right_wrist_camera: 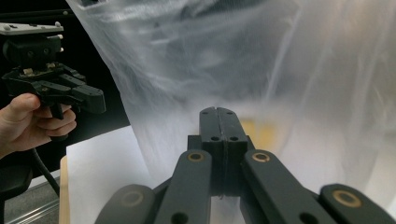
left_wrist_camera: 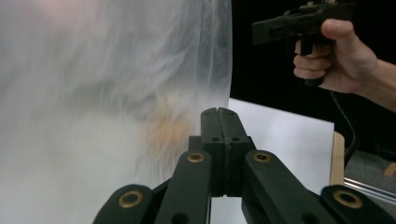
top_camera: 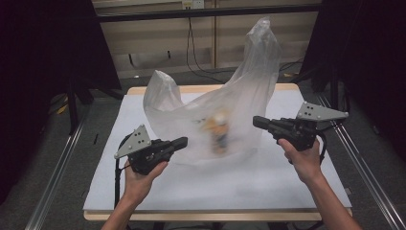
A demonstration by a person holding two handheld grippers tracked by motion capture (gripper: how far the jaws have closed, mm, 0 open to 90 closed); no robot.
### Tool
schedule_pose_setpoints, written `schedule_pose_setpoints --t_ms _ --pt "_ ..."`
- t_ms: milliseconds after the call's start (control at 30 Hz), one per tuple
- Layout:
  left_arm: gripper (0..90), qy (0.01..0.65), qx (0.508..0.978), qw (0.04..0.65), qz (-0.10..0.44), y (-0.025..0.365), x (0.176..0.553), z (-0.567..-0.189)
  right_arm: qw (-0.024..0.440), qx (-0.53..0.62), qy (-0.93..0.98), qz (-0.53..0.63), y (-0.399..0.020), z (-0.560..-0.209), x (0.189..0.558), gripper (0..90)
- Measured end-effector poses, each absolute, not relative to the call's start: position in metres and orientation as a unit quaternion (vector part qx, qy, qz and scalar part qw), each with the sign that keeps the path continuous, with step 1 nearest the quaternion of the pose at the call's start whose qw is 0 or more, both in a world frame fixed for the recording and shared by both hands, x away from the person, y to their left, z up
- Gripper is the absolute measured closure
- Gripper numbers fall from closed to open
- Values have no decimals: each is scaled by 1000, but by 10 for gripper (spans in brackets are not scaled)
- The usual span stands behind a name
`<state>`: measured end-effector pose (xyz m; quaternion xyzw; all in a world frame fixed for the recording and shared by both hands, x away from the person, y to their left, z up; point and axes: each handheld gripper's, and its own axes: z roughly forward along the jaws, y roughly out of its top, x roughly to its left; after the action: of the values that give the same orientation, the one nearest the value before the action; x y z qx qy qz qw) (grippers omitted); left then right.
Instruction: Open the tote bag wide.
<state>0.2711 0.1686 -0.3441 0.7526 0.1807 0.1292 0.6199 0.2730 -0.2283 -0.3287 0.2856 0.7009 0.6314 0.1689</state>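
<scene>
Clear plastic bag (top_camera: 230, 103) standing tall, blurred orange item (top_camera: 218, 130) seemingly upright inside, both hand-held grippers closed empty.

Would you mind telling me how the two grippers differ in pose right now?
In the high view, the left gripper sits lower and nearer the table's front edge, its tip at the plastic bag; the right gripper is higher and farther back. The left points rightward, the right leftward. Both have jaws shut, with nothing visibly between them.

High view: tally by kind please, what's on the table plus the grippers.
Clear plastic bag: 1
Blurred orange-and-white thing inside the bag: 1
Grippers, both shut: 2, the left gripper and the right gripper
Total: 4
</scene>
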Motion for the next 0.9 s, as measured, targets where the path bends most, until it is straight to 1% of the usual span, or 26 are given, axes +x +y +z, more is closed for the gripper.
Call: schedule_pose_setpoints --t_ms 100,233,367,467,533,767,800,900 --pt "900 167 744 633 135 163 273 -331 167 277 701 636 -223 -319 278 900" --pt "900 157 745 635 128 160 277 -317 170 268 697 643 -217 -307 283 900" --pt "900 148 736 647 129 154 278 -303 168 260 697 646 -210 -296 287 900" --pt "900 135 737 647 141 150 279 -291 172 256 697 648 -204 -288 293 900" --pt "900 131 730 656 143 148 280 -283 177 253 697 648 -200 -281 296 900" --pt "900 134 710 672 162 143 292 -248 195 247 691 651 -185 -252 310 900" --pt "900 134 710 672 162 143 292 -248 196 248 691 650 -184 -249 313 900" --pt "900 140 707 670 179 140 302 -235 206 253 686 650 -180 -239 323 900"
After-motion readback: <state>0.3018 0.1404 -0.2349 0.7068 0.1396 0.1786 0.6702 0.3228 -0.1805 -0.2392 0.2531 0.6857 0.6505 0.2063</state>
